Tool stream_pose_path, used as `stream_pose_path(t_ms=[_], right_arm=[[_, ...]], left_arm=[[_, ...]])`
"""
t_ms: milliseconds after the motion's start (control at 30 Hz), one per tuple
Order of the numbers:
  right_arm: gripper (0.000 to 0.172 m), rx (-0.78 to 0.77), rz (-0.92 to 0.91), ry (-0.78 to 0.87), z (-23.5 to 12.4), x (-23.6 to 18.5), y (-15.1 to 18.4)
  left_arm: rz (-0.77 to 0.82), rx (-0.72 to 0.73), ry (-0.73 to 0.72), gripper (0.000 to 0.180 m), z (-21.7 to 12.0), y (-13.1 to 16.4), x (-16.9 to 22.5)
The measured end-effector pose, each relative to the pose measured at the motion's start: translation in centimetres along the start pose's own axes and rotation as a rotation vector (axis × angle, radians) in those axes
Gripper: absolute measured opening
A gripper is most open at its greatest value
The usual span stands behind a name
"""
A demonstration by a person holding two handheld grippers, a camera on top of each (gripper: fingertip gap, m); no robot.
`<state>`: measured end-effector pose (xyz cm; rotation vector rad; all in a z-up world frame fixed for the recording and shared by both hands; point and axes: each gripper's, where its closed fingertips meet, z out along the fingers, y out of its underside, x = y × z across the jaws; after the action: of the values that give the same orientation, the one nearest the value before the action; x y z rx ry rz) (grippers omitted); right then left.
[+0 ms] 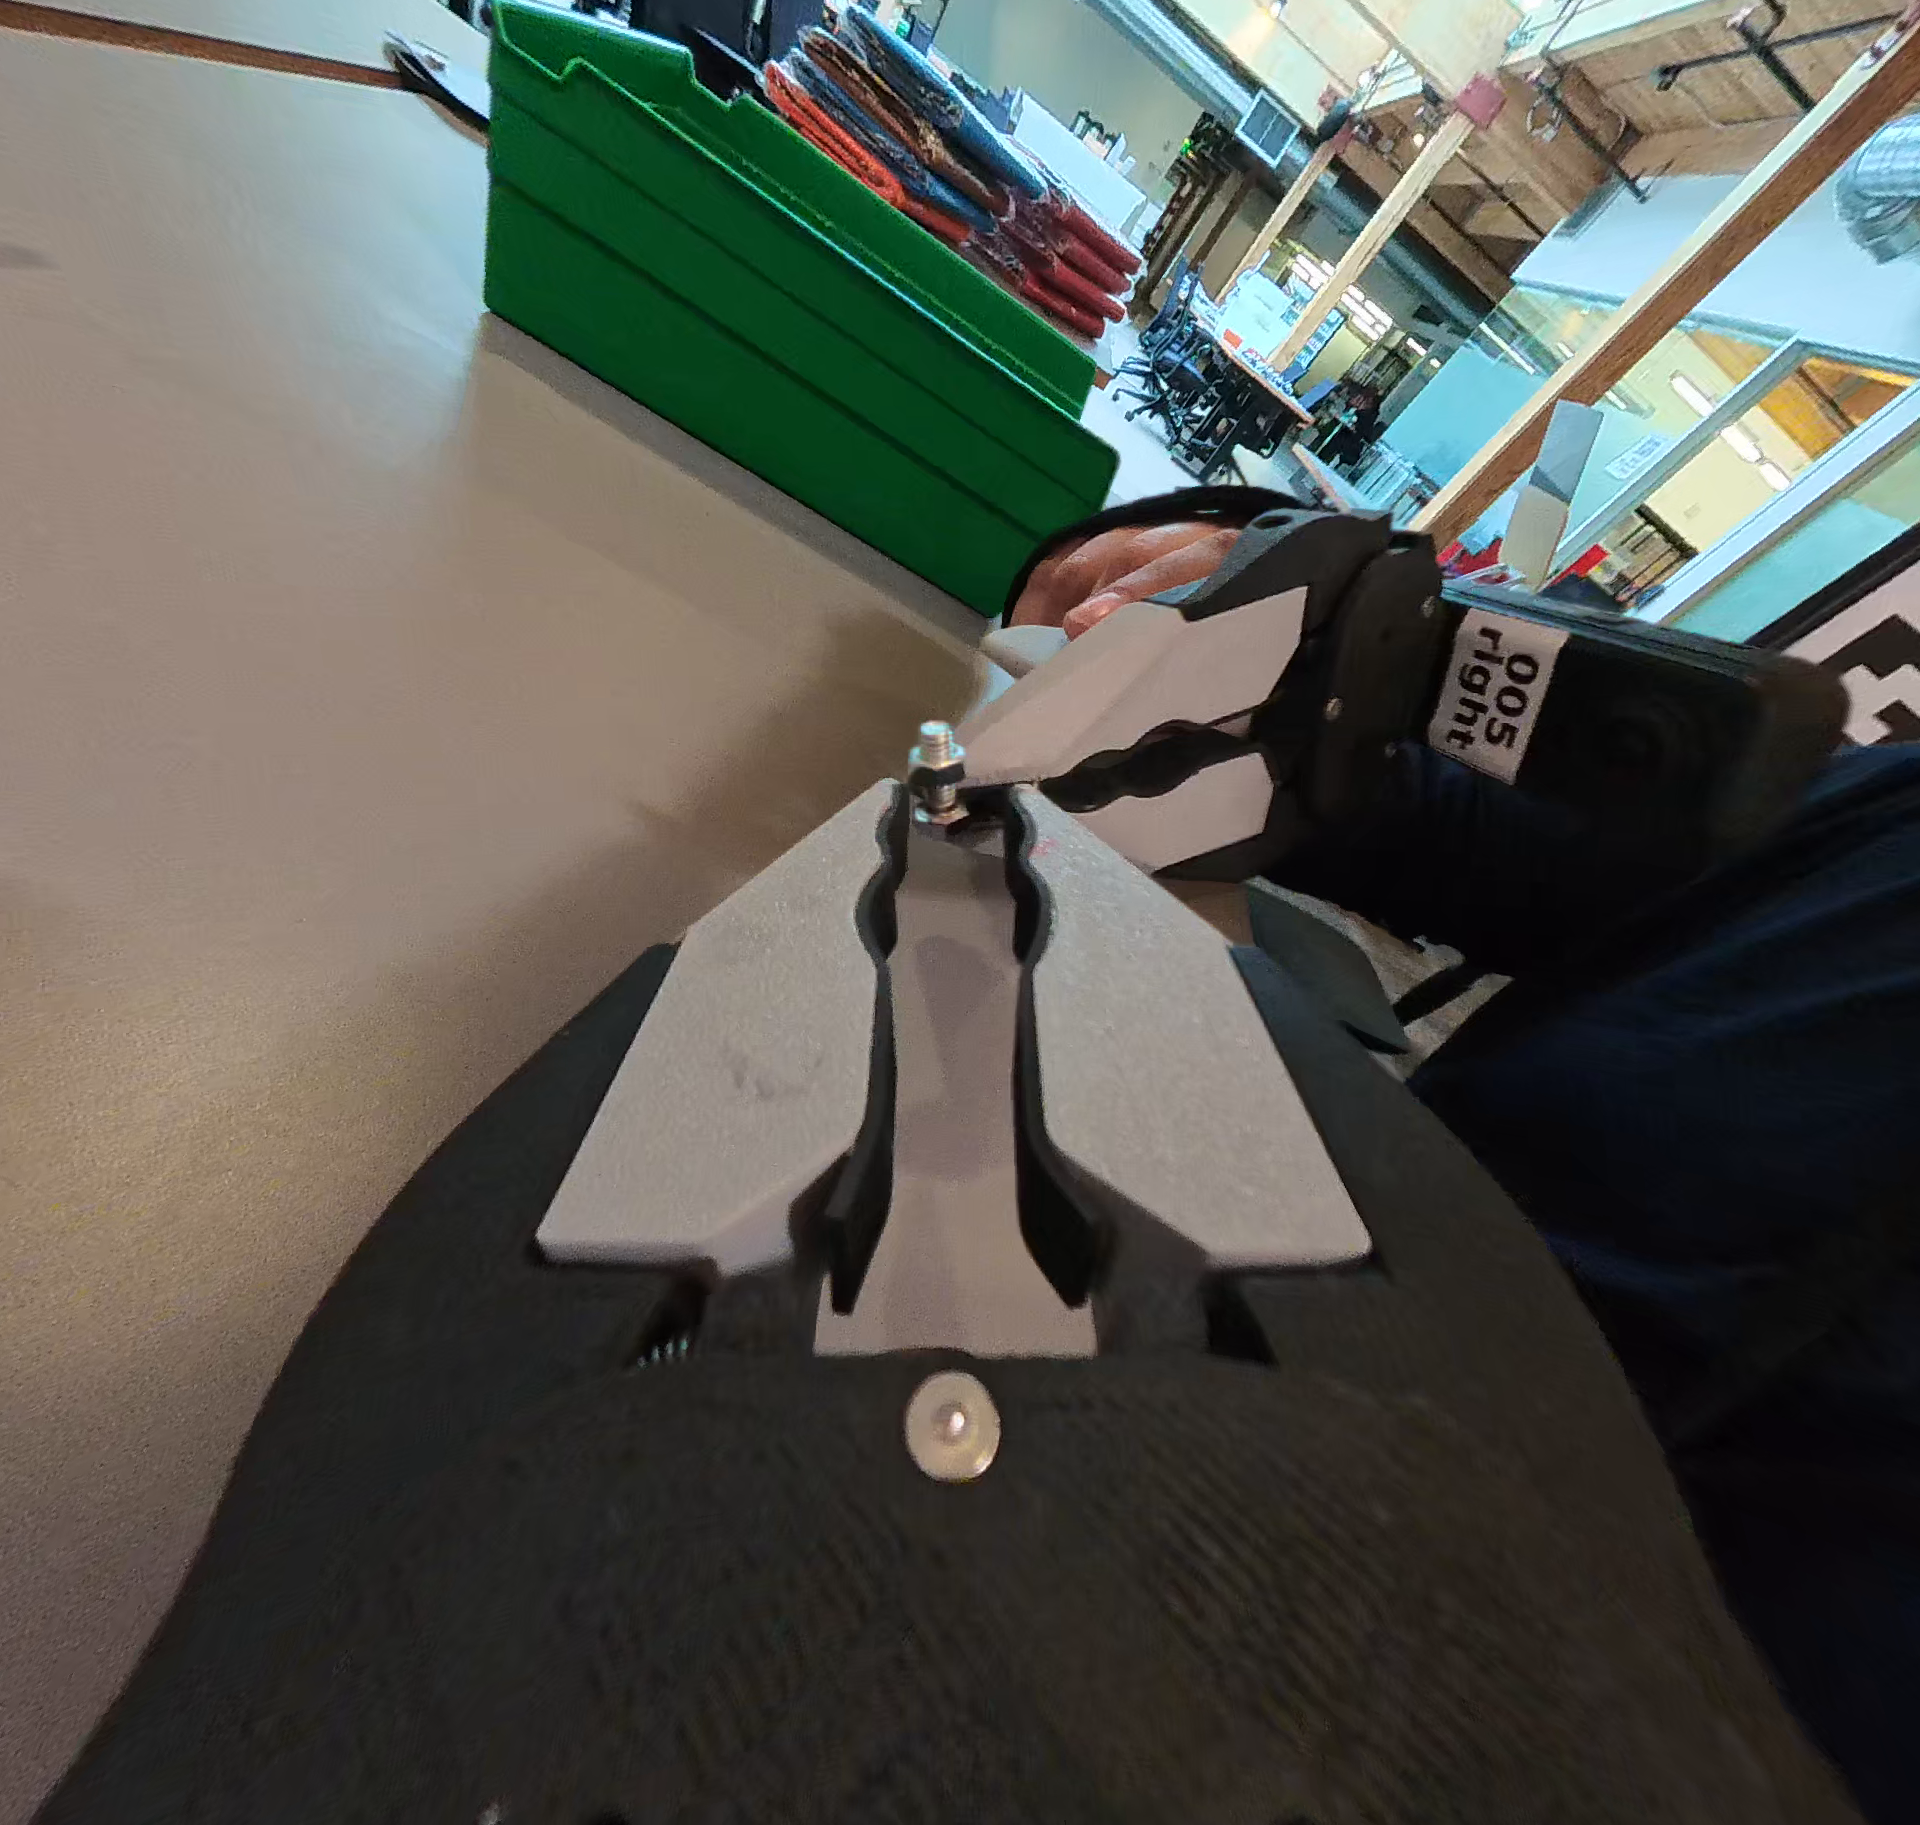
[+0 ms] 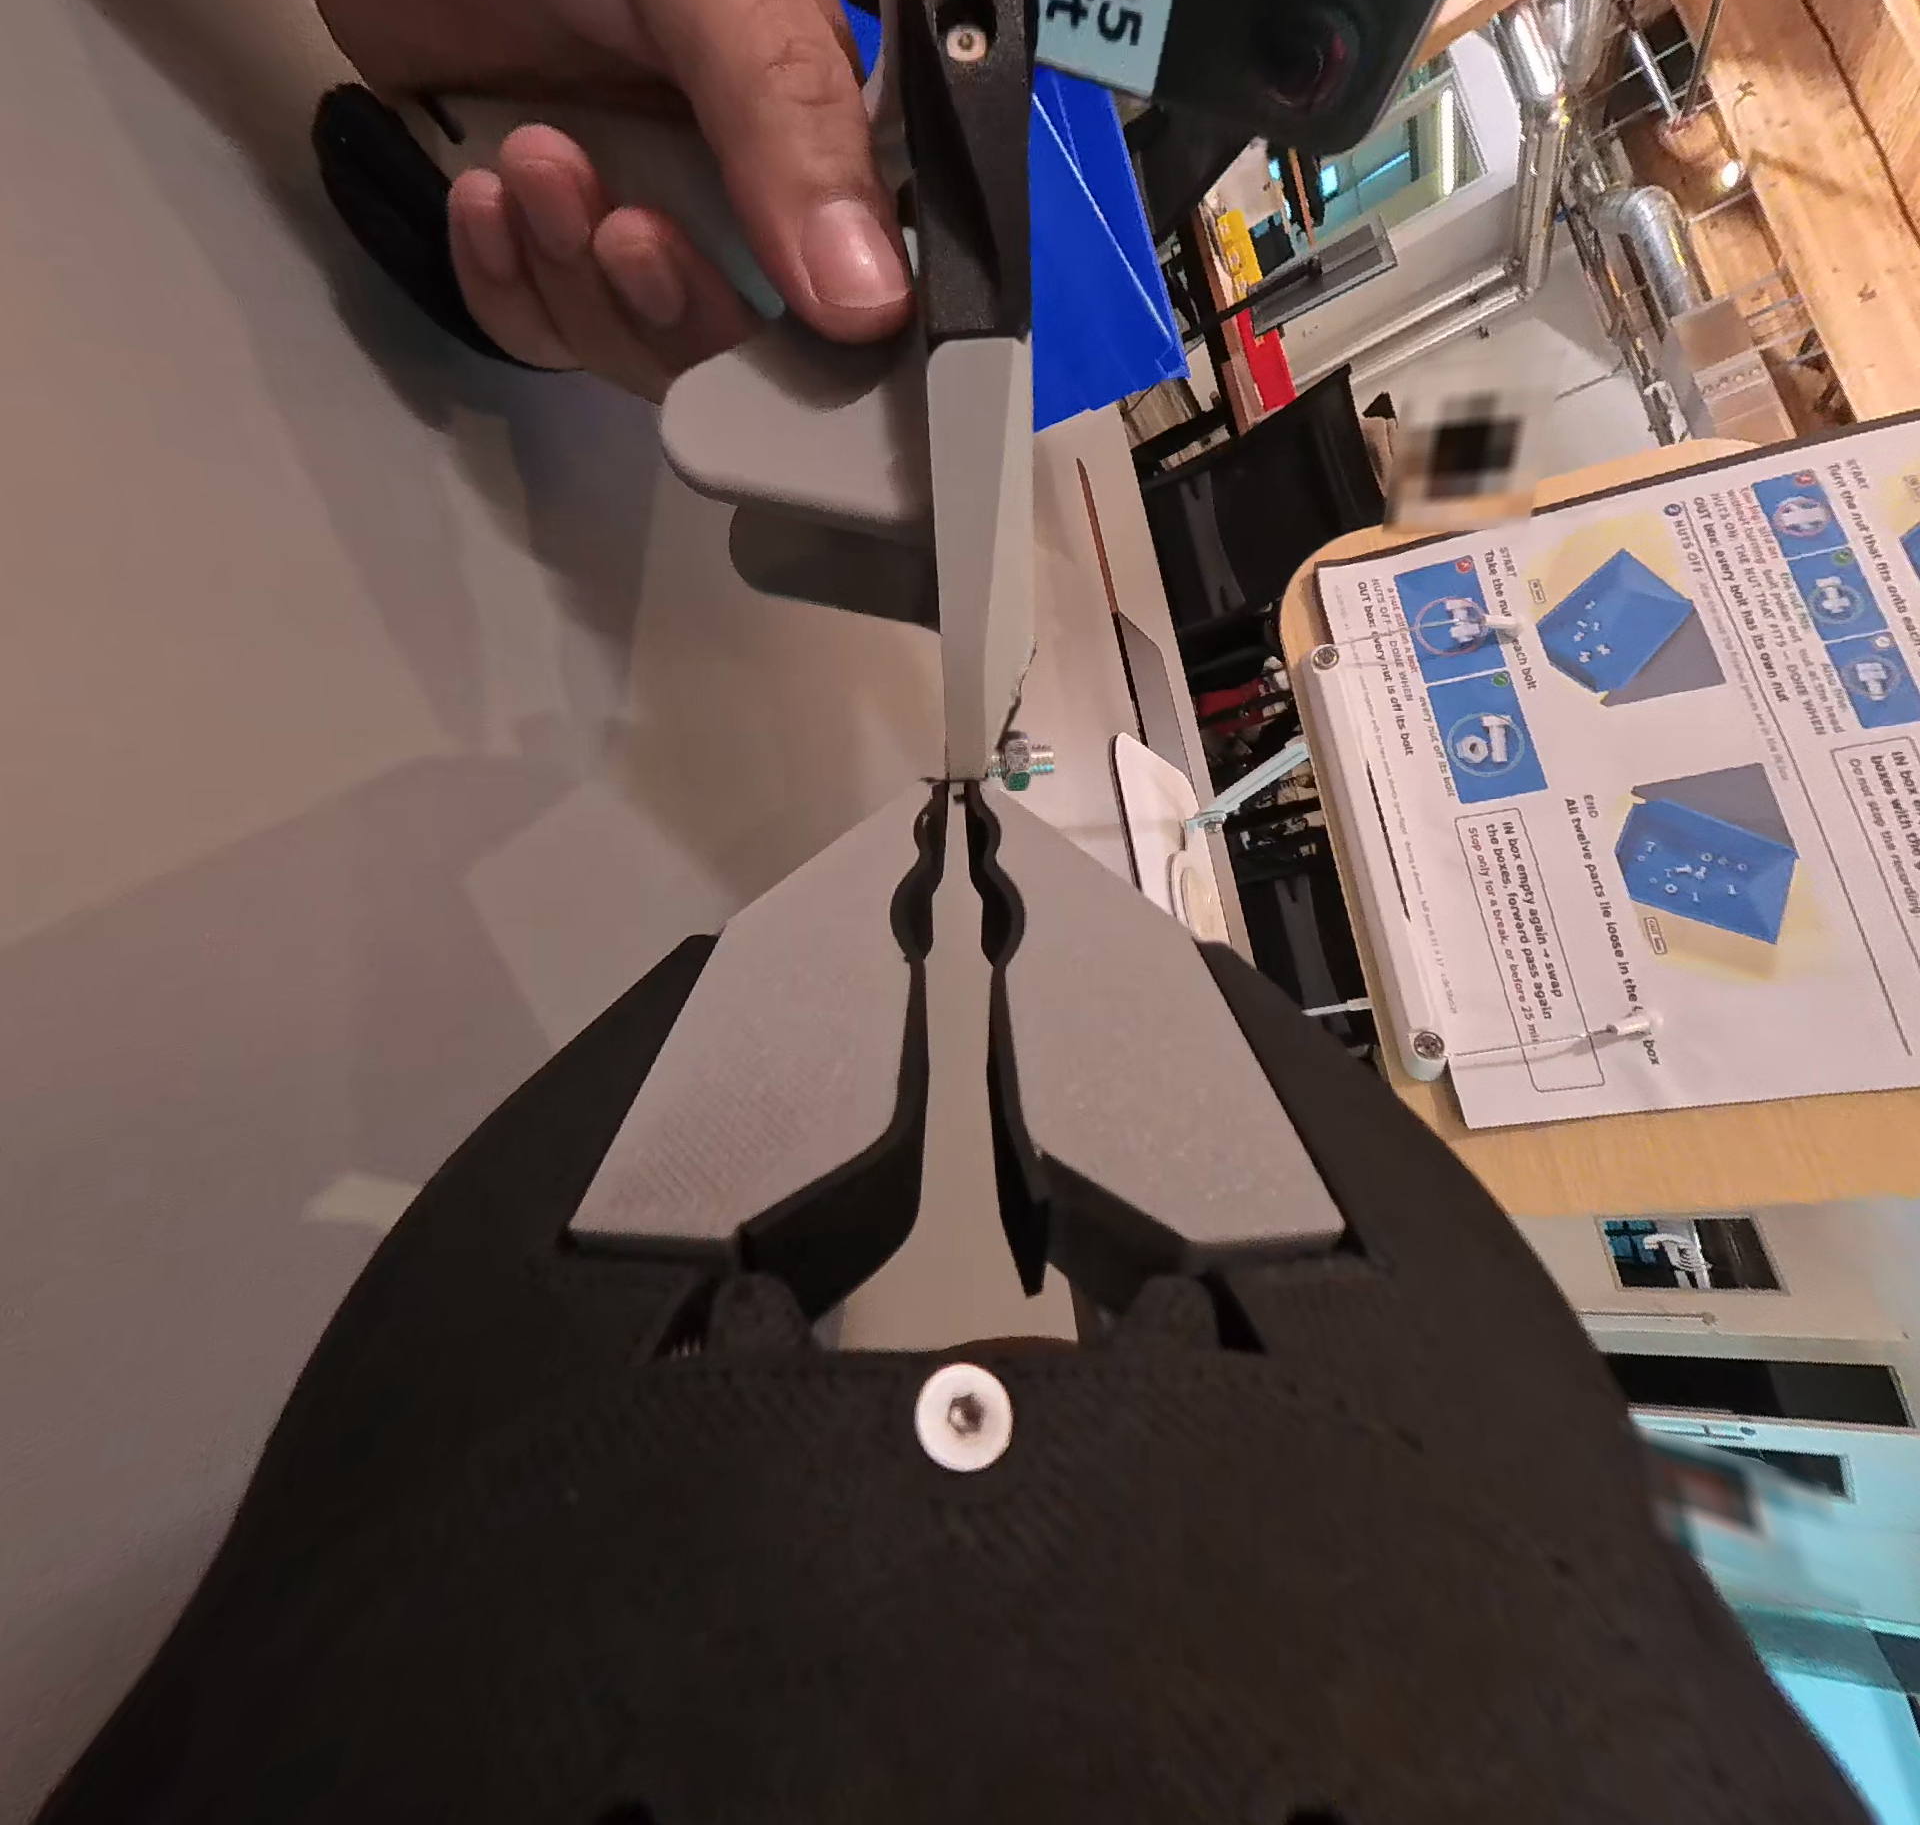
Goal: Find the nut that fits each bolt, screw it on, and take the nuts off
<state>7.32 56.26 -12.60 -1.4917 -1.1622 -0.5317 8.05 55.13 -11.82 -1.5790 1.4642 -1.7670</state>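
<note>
- Table (image 1: 260,580): smooth beige top under both tools. A green bin (image 1: 790,300) sits well behind the work; an instruction sheet (image 2: 1621,767) lies off to the right in the right wrist view.
- Left gripper (image 1: 951,809): jaws are part open around the bolt's lower end. The bolt head sits against the left fingertip (image 1: 883,804); I can't confirm the right pad presses on it, so I read this grasp as not clenched.
- Right gripper (image 2: 951,788): tips are closed tight. From the left view it comes in from the side and meets the bolt just below the nut. What its pads actually pinch is hidden behind the left finger, so I can't tell.
- Bolt (image 1: 935,778): small, steel, held off the table where the two tools meet, threaded end pointing up in the left view.
- Nut (image 1: 937,762): hex, already threaded on, with a few threads showing past it.
- Handling, my judgement: the bolt and nut are light, rigid, smooth metal, not fragile, easy to slip or twist out of flat pads. I'd clamp the bolt head flats with one tool, grip the nut across two opposite flats with the other, and turn in short strokes.
- Risk: drop it and it will roll.
</note>
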Motion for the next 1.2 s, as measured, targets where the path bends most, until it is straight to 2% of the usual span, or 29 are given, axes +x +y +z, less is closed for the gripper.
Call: stream_pose_path(t_ms=[133, 433, 733, 867, 933, 1067, 1200], right_arm=[[0.0, 0.003, 0.048, -0.017, 0.1, -0.1, 0.1], [0.0, 0.011, 0.078, -0.001, 0.3, 0.1, -0.1], [0.0, 0.023, 0.188, -0.021, 0.3, 0.6, 0.3], [0.0, 0.064, 0.343, -0.066, -0.2, 1.3, 0.6], [0.0, 0.094, 0.479, -0.079, -0.6, 2.5, 1.0], [0.015, 0.237, 0.814, -0.233, -1.4, 3.4, 0.1], [0.018, 0.369, 0.975, -0.326, -2.3, 4.1, -1.4]], left_arm=[[0.039, -0.009, -0.023, 0.009, -0.1, 0.1, -0.3], [0.132, -0.03, -0.063, 0.009, -0.4, 0.0, -0.3], [0.136, 0.006, -0.062, 0.008, -0.8, -0.7, -0.2], [0.219, 0.018, -0.12, 0.008, -1.4, -1.3, -0.4], [0.288, 0.045, -0.145, 0.008, -1.8, -2.0, -0.2], [0.431, 0.08, -0.145, 0.008, -1.7, -2.7, 1.4], [0.492, 0.055, -0.164, 0.008, -1.1, -2.3, 1.8]])
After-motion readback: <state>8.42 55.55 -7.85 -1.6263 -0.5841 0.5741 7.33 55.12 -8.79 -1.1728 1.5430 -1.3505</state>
